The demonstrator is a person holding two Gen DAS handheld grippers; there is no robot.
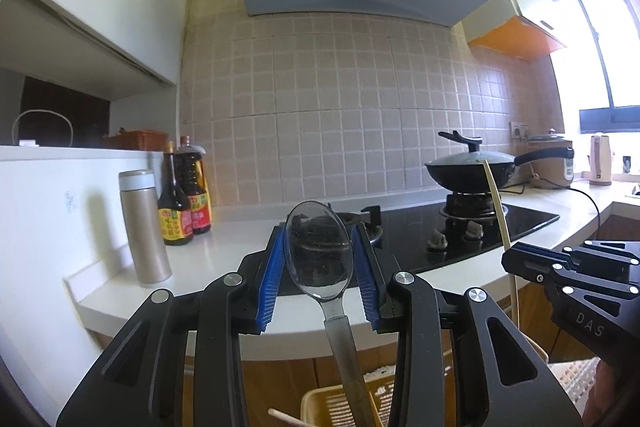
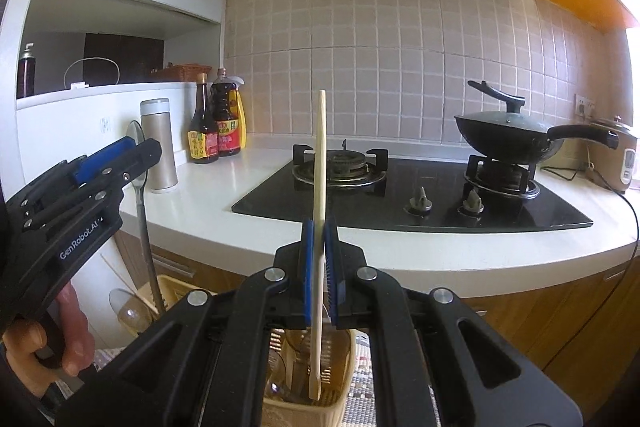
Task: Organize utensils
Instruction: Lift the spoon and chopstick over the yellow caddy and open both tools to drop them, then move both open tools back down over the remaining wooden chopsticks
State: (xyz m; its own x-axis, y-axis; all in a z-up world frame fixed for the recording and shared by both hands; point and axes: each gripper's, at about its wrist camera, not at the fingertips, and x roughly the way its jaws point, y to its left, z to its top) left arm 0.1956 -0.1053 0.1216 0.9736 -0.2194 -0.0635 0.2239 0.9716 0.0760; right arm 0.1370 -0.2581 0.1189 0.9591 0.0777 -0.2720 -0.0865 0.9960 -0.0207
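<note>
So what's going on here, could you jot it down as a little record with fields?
place: kitchen counter beside a gas stove
left tool: shut on a metal spoon, bowl up, handle hanging down
right tool: shut on a pale wooden stick, held upright
below: yellow slotted basket with utensils in it; the stick's lower end is in it
on stove: black lidded wok
on counter: steel flask, two sauce bottles
</note>
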